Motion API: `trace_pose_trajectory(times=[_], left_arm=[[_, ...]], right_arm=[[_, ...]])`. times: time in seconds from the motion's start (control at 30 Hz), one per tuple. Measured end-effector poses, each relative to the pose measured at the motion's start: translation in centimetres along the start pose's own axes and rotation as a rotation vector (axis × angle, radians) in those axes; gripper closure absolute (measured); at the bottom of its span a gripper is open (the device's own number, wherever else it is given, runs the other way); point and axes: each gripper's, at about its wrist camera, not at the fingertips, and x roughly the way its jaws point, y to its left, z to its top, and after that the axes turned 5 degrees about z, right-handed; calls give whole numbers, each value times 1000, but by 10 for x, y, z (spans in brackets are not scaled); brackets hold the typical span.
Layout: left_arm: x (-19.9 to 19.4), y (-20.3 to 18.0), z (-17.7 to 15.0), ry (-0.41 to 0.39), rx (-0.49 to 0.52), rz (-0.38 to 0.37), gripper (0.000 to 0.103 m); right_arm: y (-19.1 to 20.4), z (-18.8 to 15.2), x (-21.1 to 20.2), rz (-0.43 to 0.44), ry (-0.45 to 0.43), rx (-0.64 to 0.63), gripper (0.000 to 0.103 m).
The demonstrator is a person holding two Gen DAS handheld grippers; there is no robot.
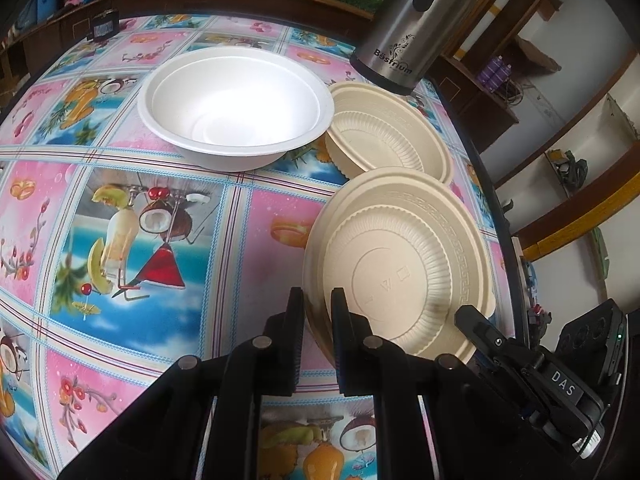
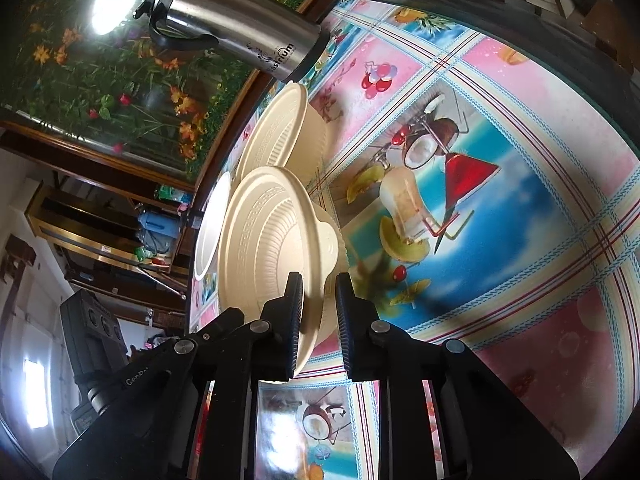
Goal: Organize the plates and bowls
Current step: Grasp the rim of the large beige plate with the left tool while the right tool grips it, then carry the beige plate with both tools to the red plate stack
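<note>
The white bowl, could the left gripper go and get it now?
Probably not yet. The left gripper is shut on the rim of the near cream bowl, which the right gripper also grips. The tablecloth toward the white bowl looks clear, so letting go should free it.

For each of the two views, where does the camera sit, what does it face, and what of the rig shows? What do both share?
Left wrist: sits on the left gripper, looking down over the table; its fingers pinch the near cream bowl; the right gripper shows beyond the bowl.
Right wrist: rolled view from the right gripper, shut on the same bowl's rim; the other gripper's body is at lower left.
Shared: that bowl, second cream bowl, white bowl, steel flask.
</note>
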Motion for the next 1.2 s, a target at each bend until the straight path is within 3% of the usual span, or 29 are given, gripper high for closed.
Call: trace_pose_trajectory(times=[0.57, 1.2], left_arm=[[-27, 41, -16, -56, 4, 59, 92], [-112, 129, -39, -268, -65, 128, 92]], right_arm=[[19, -29, 14, 16, 3, -29, 90], [109, -82, 64, 49, 97, -175, 89]])
